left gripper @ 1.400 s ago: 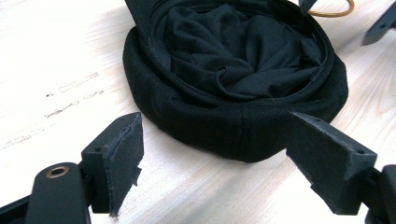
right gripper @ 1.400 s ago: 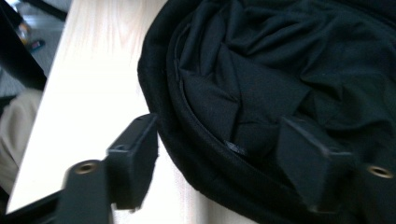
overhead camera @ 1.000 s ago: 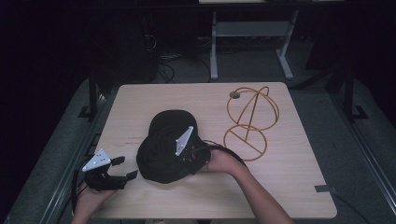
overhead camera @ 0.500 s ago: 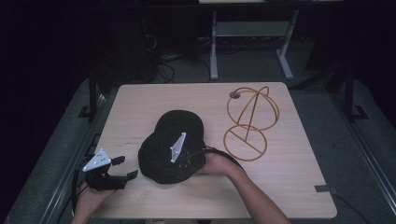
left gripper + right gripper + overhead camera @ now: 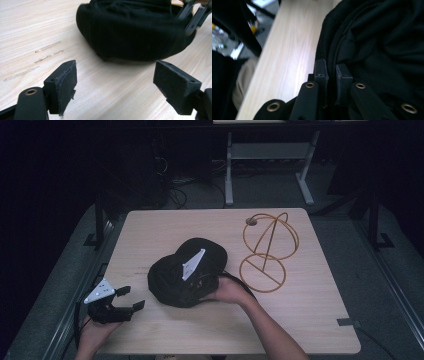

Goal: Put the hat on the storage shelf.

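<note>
A black cap [image 5: 167, 282] lies on the wooden table [image 5: 165, 227], a little left of the middle. My right gripper [image 5: 186, 285] reaches over it from the right. In the right gripper view, the right gripper [image 5: 332, 75] has just been closing its jaws, and they now pinch a fold of the cap's [image 5: 382, 37] edge. My left gripper [image 5: 132, 297] rests near the front left corner, open, a short way from the cap. In the left gripper view, the left gripper [image 5: 115, 80] has only bare wood between its pads [image 5: 66, 80], and the cap [image 5: 135, 30] lies just beyond them.
A gold wire hat stand [image 5: 267, 252] stands right of the cap, close to my right hand [image 5: 227, 292]. Dark floor, cables and a white desk frame [image 5: 230, 165] lie beyond the far edge. A grey tape patch [image 5: 345, 322] sits near the front right corner.
The right gripper shifted slightly over the cap, and the cap's outline changed a little under it. The left gripper stayed where it was.
</note>
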The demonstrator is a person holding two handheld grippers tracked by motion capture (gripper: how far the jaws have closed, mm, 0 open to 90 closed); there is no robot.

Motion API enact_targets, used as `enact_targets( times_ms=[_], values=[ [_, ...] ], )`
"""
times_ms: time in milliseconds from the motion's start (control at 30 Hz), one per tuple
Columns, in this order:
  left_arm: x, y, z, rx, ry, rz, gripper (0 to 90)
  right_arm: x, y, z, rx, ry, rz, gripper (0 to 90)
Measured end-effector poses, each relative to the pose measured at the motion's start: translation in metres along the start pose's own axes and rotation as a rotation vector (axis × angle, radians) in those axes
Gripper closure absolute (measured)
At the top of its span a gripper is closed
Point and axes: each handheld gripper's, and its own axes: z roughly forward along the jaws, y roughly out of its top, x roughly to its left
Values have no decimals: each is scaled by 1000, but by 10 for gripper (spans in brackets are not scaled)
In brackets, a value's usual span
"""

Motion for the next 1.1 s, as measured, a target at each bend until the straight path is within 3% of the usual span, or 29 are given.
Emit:
enact_targets(
  times_ms=[133, 467, 700, 900, 1100],
  values=[
    [0, 1, 0, -6, -4, 1, 189, 1, 7, -15, -86, 1, 38, 823],
    [-10, 10, 1, -46, -32, 16, 189, 9, 20, -52, -239, -3, 95, 822],
    [-18, 26, 0, -101, -82, 21, 190, 18, 29, -71, -293, -19, 101, 822],
    [-20, 42, -3, -159, -112, 7, 191, 28, 38, -80, -301, -17, 82, 821],
    [-21, 54, -2, -171, -128, 20, 203, 34, 45, -86, -307, -10, 61, 821]
  ],
)
